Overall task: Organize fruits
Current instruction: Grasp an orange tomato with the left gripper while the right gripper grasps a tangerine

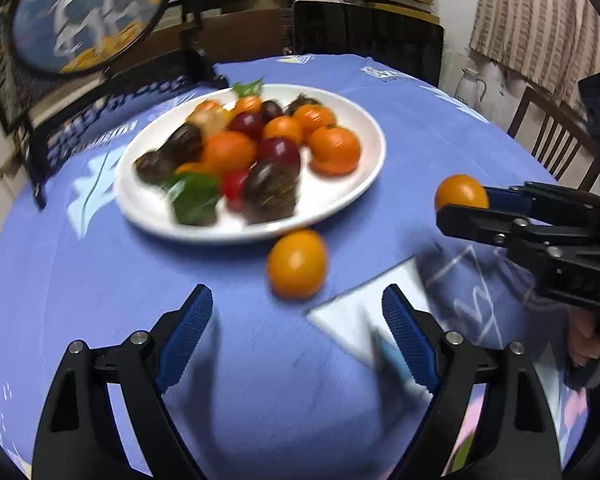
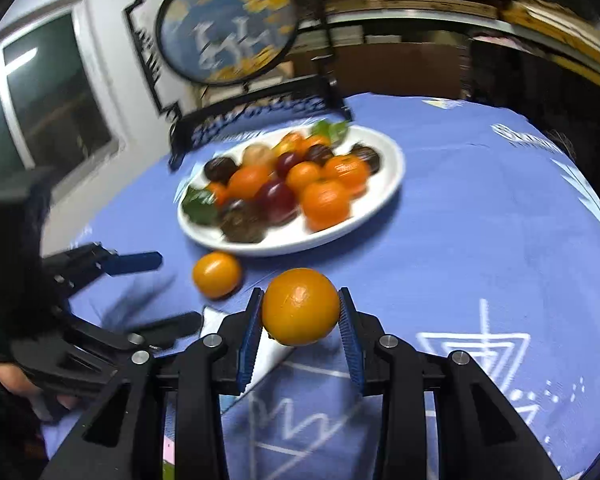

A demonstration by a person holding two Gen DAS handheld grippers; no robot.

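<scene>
Orange (image 2: pixel 300 306) sits clamped in the right hand-held gripper (image 2: pixel 302 320), held level (left hand-held gripper (image 1: pixel 296 340) gapes, holding nothing).

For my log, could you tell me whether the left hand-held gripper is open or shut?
Open: left hand-held gripper fingers stand apart, empty.

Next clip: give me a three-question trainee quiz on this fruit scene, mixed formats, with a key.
1. True or false: the right hand-held gripper grips an orange.
2. The loose orange lies: A) on the plate, B) on the tablecloth beside the plate, C) between the left fingers.
3. Fill in: the left hand-held gripper is ____.

Key: 1 true; 2 B; 3 open
</scene>
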